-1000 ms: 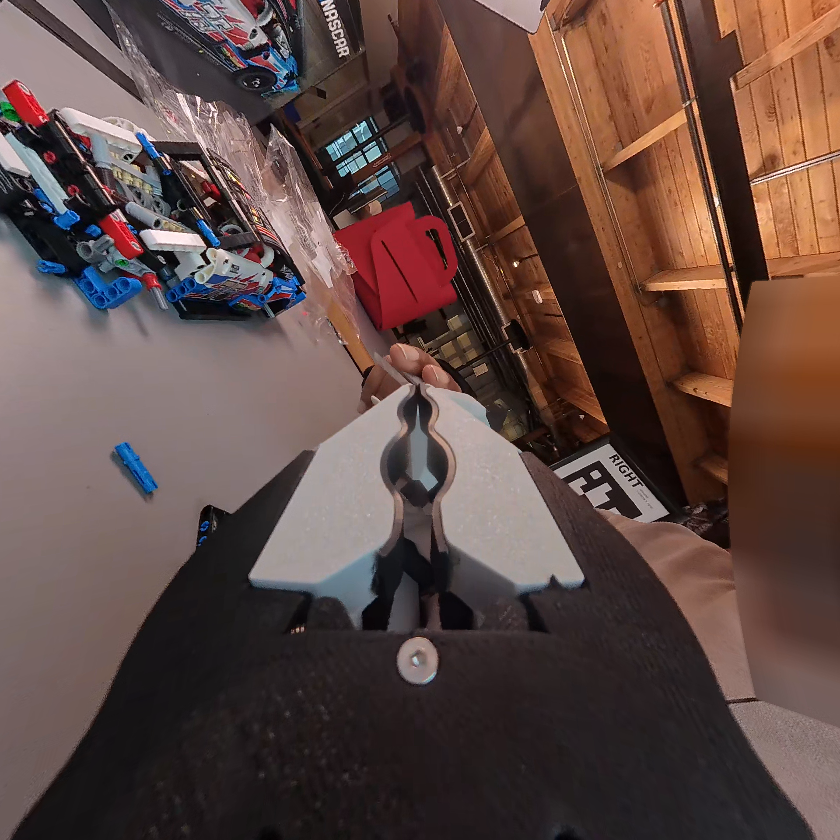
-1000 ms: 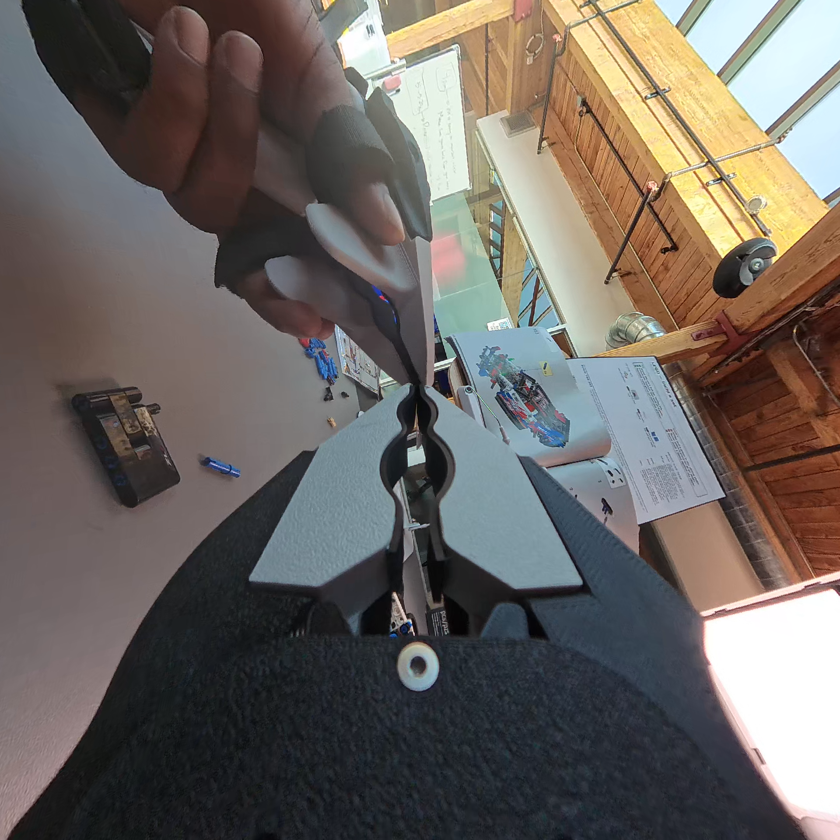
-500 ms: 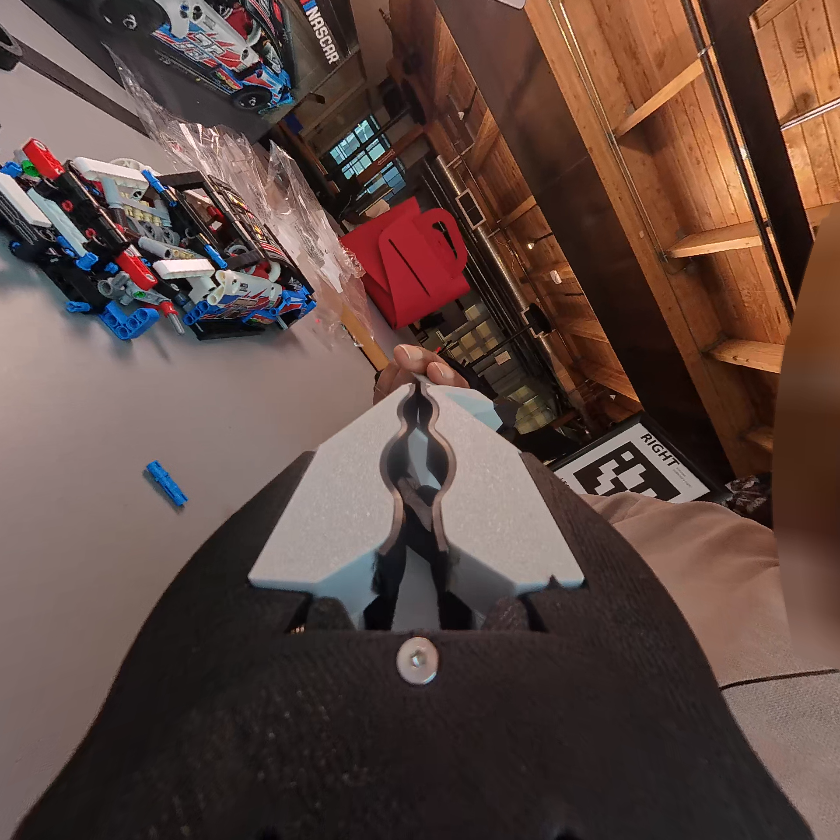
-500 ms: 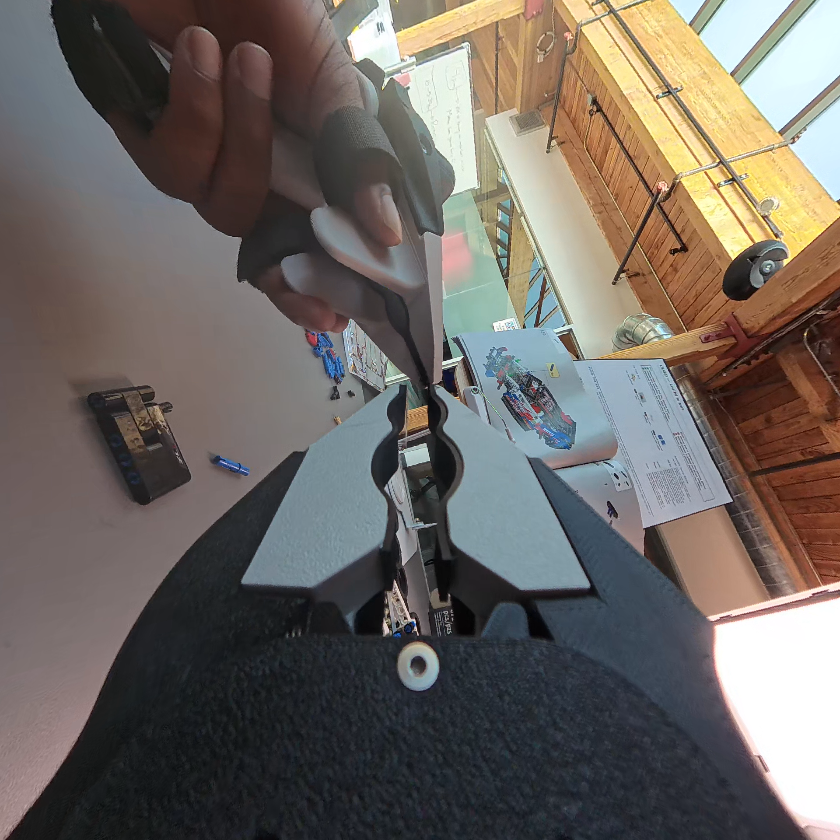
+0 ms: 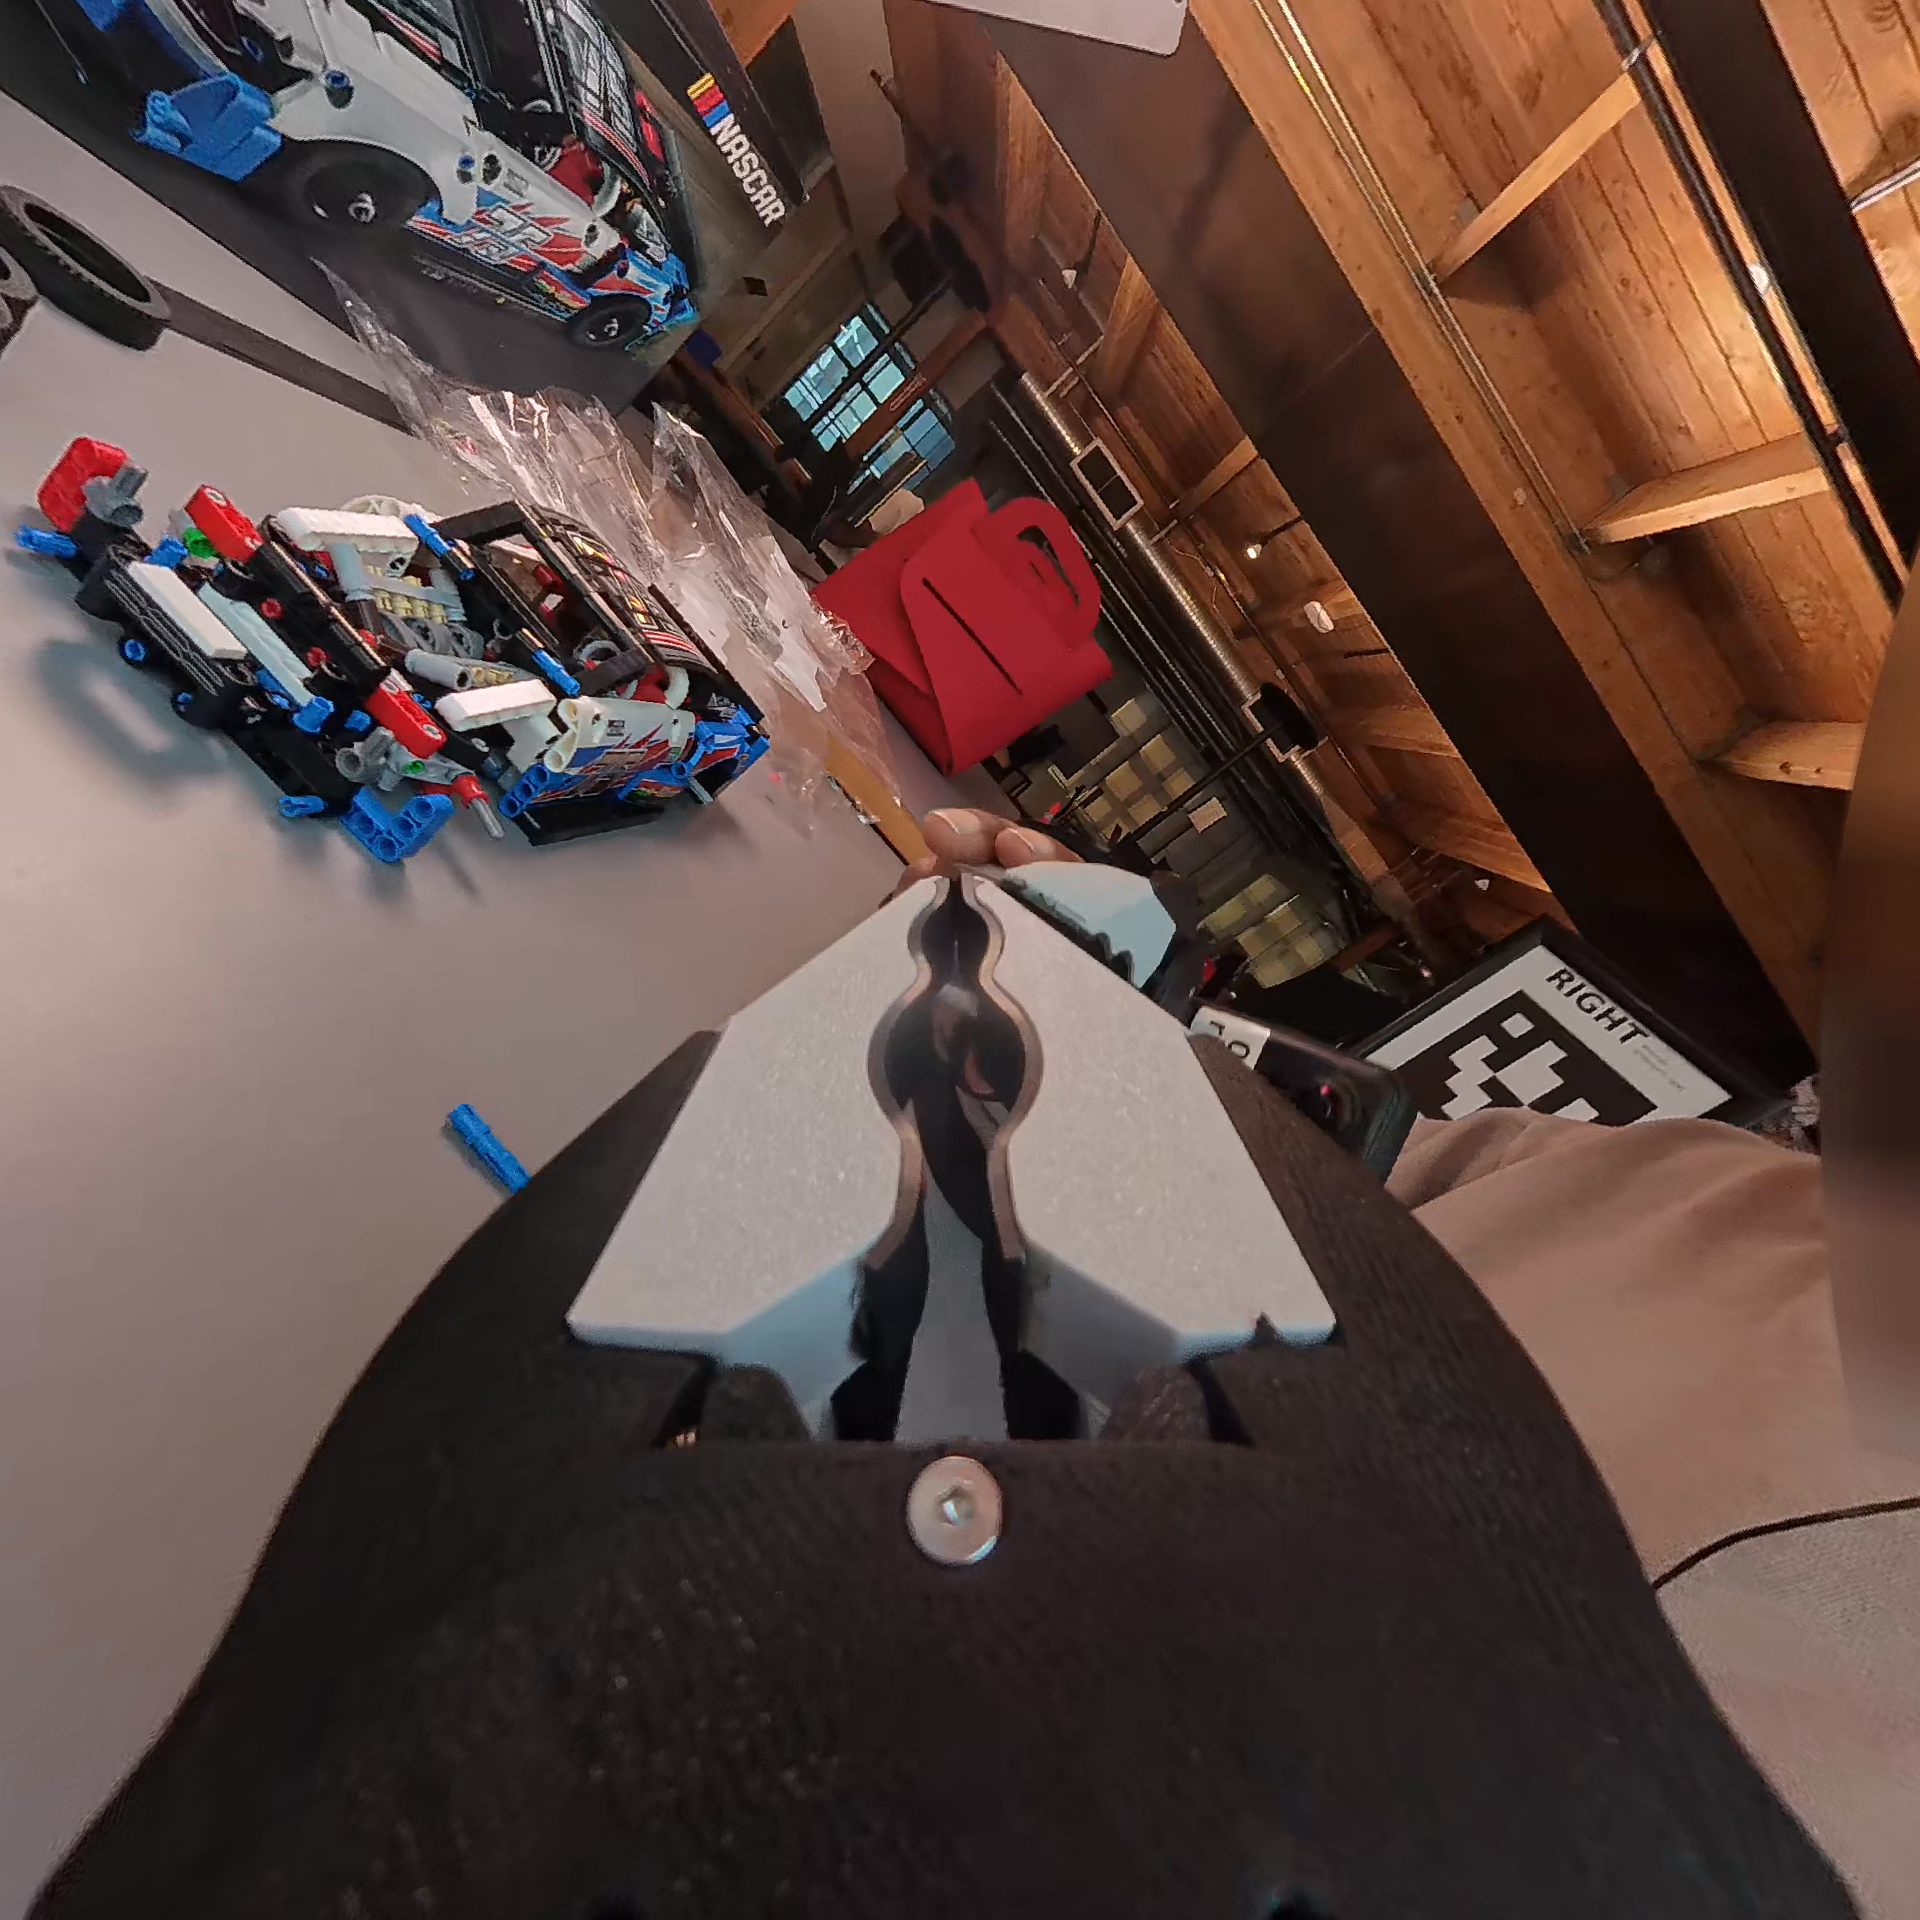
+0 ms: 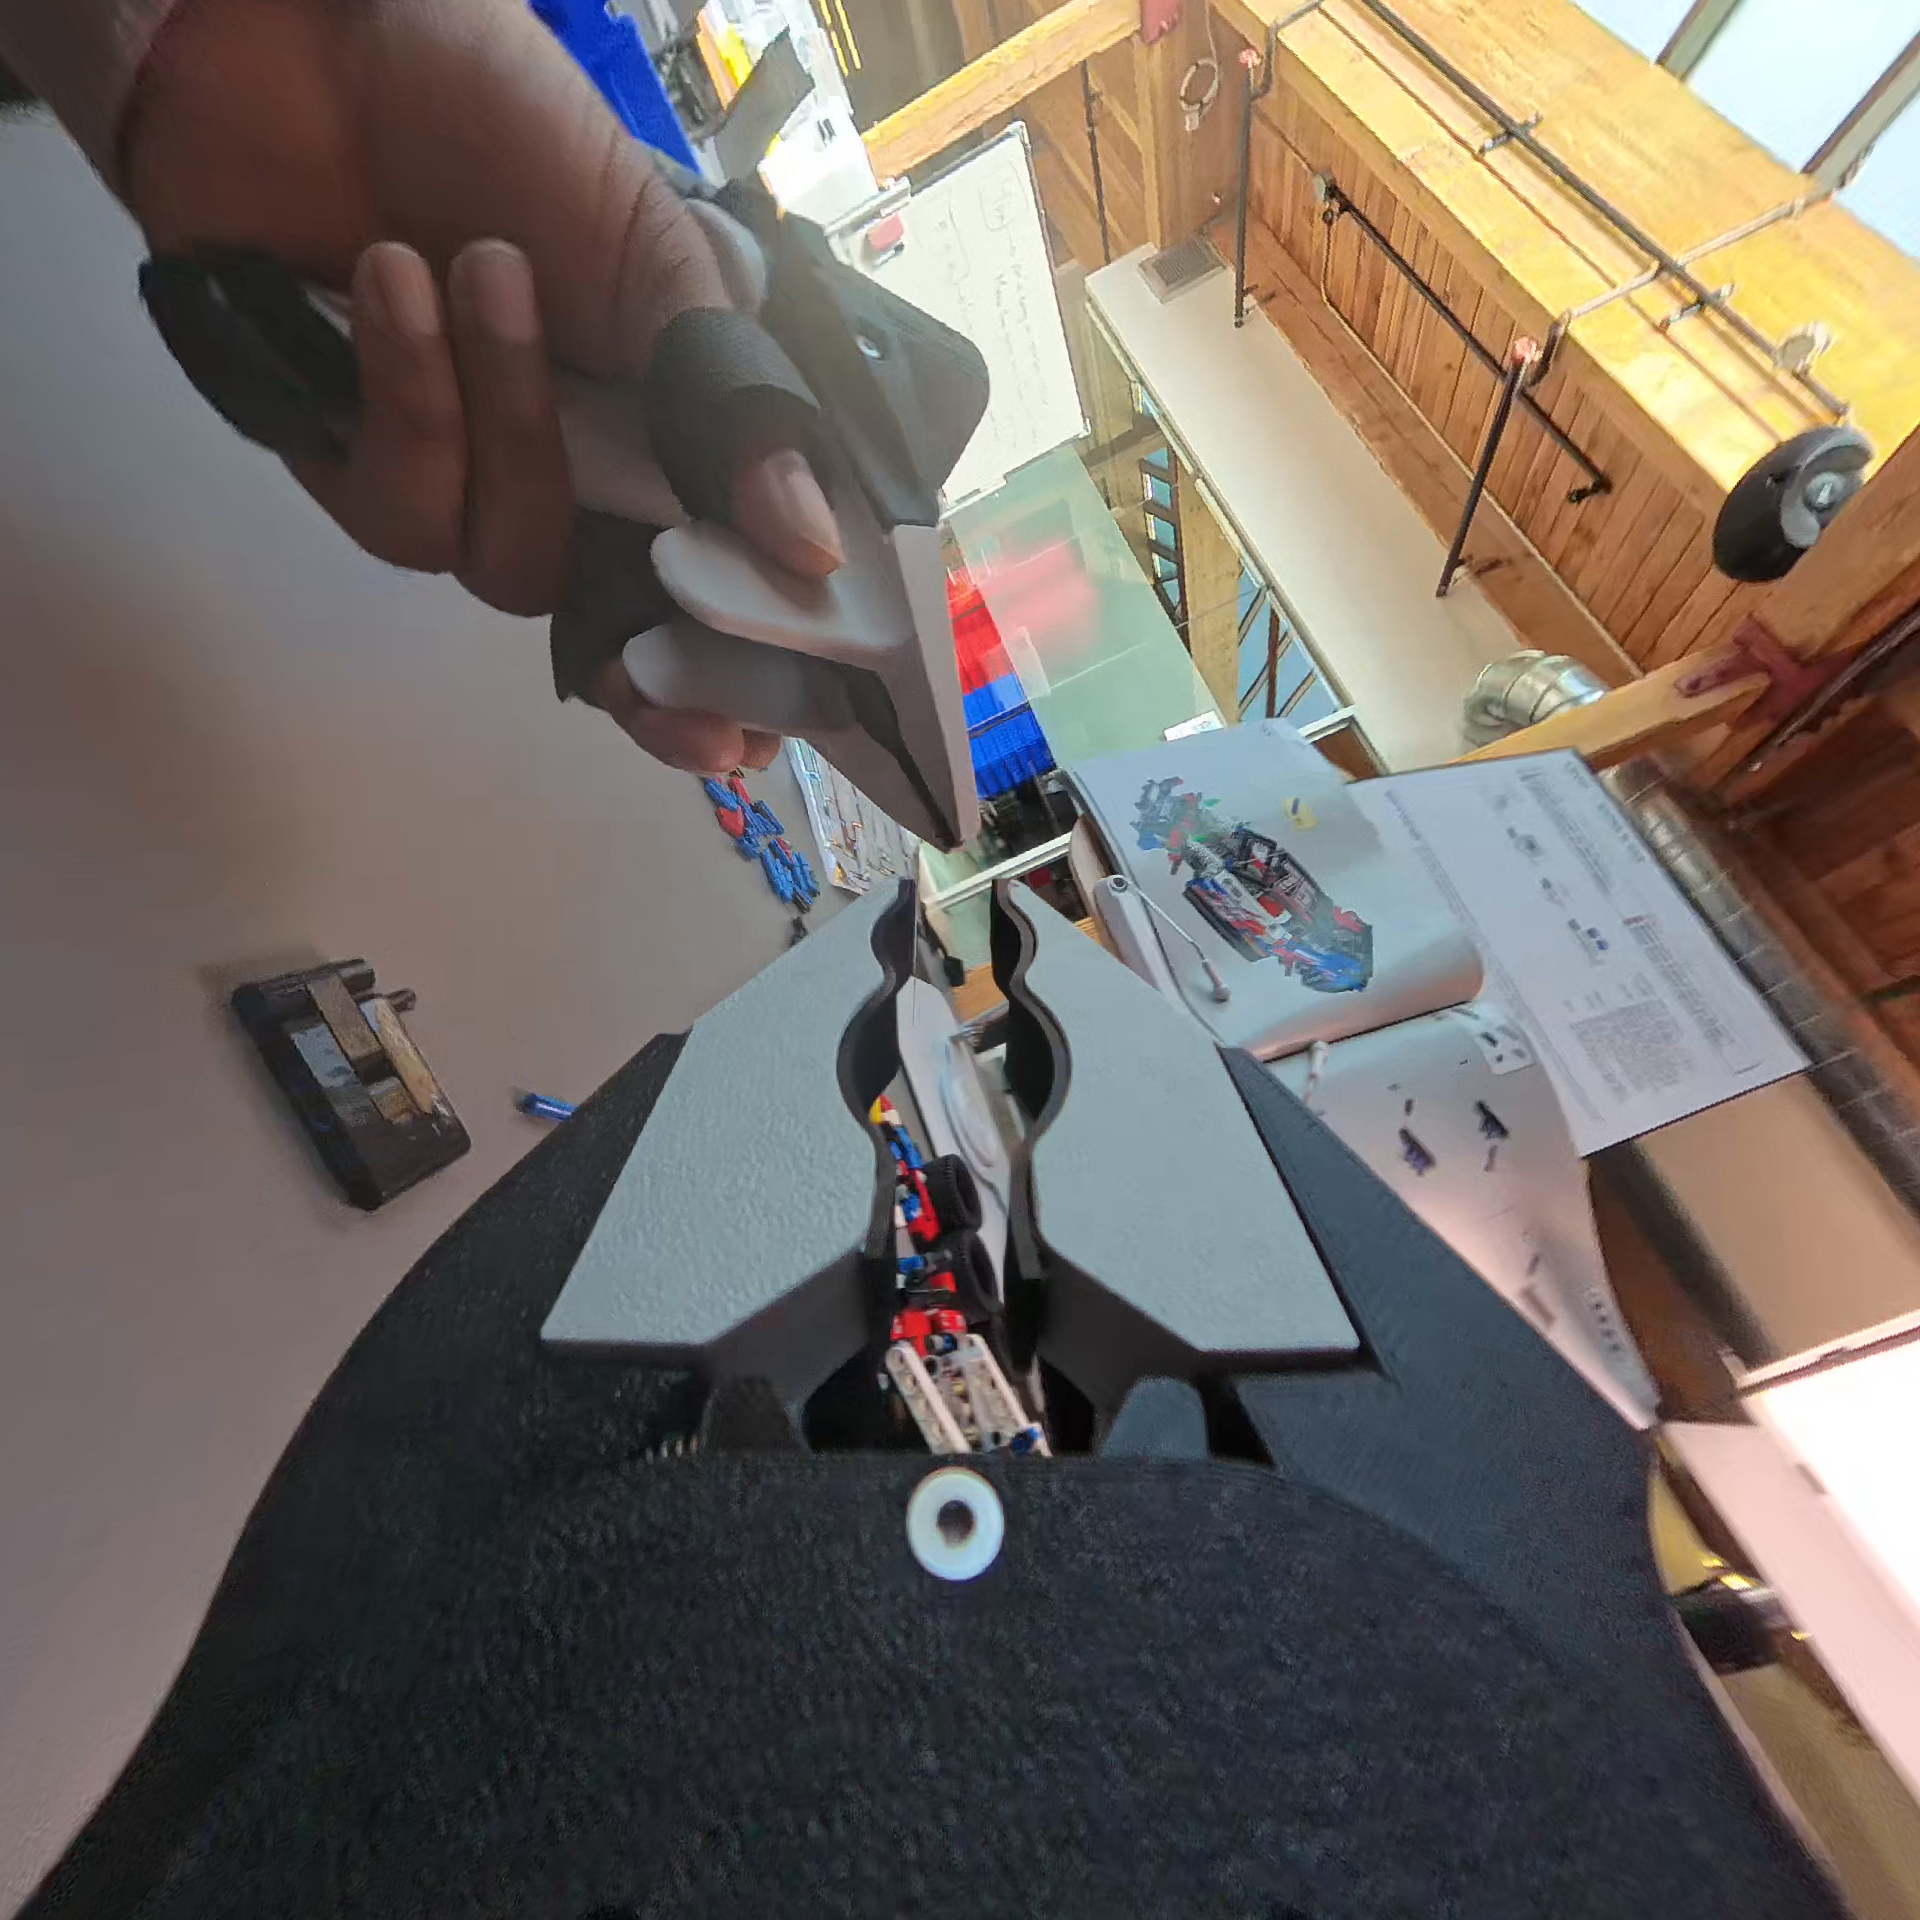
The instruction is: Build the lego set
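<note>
My left gripper [image 5: 956, 885] is shut, and I see nothing between its tips. It is held above the grey table [image 5: 260, 1039], tip to tip with my right gripper [image 6: 954, 896], which is open and empty. In the right wrist view the left gripper [image 6: 940, 826], in a person's hand [image 6: 416, 312], hovers just above the right gripper's tips without touching. The partly built lego car [image 5: 416, 665] lies on the table to the far left. A loose blue pin [image 5: 486, 1146] lies near the left gripper. A black sub-assembly [image 6: 348, 1081] and a blue pin [image 6: 542, 1107] lie on the table to the left.
The set's box [image 5: 416, 156], a black tyre [image 5: 73, 265] and clear plastic bags [image 5: 665, 540] lie behind the car. An open instruction booklet [image 6: 1247, 894] stands at the right. A pile of blue pieces [image 6: 764, 842] lies farther back. A red bag [image 5: 987, 623] stands beyond the table. My two grippers' fingertips are within a few centimetres of each other. Left tips and right tips are each some 12 cm from the loose blue pin [image 5: 486, 1146].
My right gripper has opened from nearly shut. The left gripper stays shut and now sits slightly clear of the right gripper's tips. Both views have swung a little.
</note>
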The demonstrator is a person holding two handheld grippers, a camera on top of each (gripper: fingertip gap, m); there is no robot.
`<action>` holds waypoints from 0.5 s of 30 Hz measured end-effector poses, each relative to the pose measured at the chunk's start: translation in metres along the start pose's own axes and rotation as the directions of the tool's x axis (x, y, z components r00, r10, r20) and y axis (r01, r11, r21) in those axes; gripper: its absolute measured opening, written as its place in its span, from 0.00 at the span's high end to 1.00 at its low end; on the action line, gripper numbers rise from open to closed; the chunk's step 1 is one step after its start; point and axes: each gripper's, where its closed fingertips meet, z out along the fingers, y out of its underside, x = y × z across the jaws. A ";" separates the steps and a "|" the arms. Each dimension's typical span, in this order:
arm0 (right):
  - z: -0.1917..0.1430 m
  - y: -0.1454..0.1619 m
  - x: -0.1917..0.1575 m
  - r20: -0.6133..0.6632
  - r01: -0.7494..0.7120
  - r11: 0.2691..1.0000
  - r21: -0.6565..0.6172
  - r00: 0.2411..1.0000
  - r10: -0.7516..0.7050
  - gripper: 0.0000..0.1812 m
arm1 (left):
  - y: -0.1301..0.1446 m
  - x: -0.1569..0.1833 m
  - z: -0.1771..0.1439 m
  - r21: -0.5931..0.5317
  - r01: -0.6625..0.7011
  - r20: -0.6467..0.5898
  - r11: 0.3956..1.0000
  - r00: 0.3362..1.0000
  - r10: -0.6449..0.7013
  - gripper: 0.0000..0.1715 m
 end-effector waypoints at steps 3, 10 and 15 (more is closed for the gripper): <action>-0.003 0.009 0.007 0.089 -0.396 0.918 0.007 0.915 0.394 0.93 | -0.004 0.004 -0.003 -0.020 -0.095 0.001 0.995 0.996 0.095 1.00; -0.017 0.007 0.022 0.438 -0.973 0.195 -0.122 0.124 0.890 0.88 | -0.004 0.016 -0.006 -0.060 -0.216 -0.056 0.974 0.975 0.213 1.00; -0.017 0.008 0.035 0.422 -0.989 0.140 -0.044 0.108 0.900 0.92 | 0.009 0.015 0.001 -0.115 -0.144 -0.058 0.983 0.989 0.138 1.00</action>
